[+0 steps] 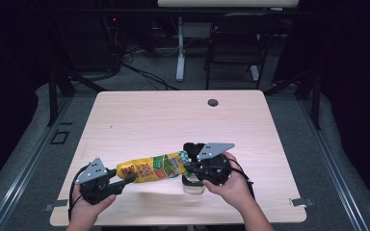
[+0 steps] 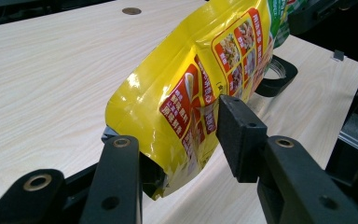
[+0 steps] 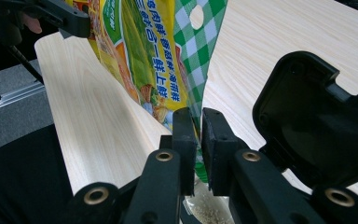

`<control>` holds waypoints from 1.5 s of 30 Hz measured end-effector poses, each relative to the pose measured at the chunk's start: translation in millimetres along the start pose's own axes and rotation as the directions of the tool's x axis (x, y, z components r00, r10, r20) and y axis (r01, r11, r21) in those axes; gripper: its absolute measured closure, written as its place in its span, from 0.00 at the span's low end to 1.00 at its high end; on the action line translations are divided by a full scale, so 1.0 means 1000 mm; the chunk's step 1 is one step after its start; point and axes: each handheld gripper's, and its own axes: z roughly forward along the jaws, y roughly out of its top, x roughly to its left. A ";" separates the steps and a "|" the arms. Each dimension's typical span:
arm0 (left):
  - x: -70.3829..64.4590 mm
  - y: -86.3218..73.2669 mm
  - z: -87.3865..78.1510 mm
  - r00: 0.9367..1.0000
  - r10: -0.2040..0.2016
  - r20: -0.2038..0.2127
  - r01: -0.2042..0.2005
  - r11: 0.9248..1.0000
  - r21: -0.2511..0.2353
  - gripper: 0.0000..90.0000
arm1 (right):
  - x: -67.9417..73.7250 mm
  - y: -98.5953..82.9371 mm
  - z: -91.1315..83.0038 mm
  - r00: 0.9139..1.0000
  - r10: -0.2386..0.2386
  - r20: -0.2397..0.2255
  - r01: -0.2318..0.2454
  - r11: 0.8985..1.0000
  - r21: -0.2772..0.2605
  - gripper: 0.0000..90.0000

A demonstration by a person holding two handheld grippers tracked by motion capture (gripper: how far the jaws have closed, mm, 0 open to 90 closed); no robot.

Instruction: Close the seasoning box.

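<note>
Dark room behind, with a chair (image 1: 233, 41) and a white stand leg (image 1: 180, 53) at the top centre of the high view. Pale wood counter (image 1: 173, 115) across the middle of that frame, small round grommet (image 1: 213, 102) near its far edge.

Yellow snack pouch (image 1: 151, 169) stretched in the air at lower centre of the high view, slanting from lower left up to the right, printed with red panels and a green-and-white checked top.

Left tool (image 1: 125, 180) at lower left of the frame, gripped by the left hand (image 1: 84, 204). Seen in the left gripper view clamped on the pouch's bottom end (image 2: 182, 121), jaws set fairly wide with the bulging yellow foil pressed between them.

Right tool (image 1: 189, 166) at lower centre-right, held by the right hand (image 1: 231, 187). Seen in the right gripper view pinched nearly together on the thin checked top edge (image 3: 196, 56) of the pouch.

Clear container (image 1: 193, 185) standing on the counter just below the pouch's checked end, black hinged lid (image 3: 317, 126) flipped open at right of the right gripper view, pale grains visible inside at the bottom of that frame (image 3: 205, 210).
</note>
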 end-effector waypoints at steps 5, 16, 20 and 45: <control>-0.001 0.003 0.000 1.000 0.005 0.003 -0.005 1.000 -0.005 0.69 | 0.000 0.000 -0.001 1.000 -0.003 0.004 0.003 1.000 0.008 0.94; -0.002 0.010 -0.002 1.000 0.013 0.008 -0.014 1.000 0.005 0.69 | -0.002 -0.002 -0.002 1.000 0.015 0.020 -0.016 1.000 0.015 0.97; -0.003 0.013 -0.001 1.000 0.018 0.010 -0.018 1.000 0.000 0.69 | -0.001 -0.003 -0.002 1.000 0.019 0.022 -0.019 1.000 0.016 0.97; -0.006 0.025 -0.003 0.999 0.025 0.028 -0.024 1.000 -0.005 0.69 | -0.003 -0.008 -0.004 0.999 0.024 0.026 -0.024 1.000 0.016 1.00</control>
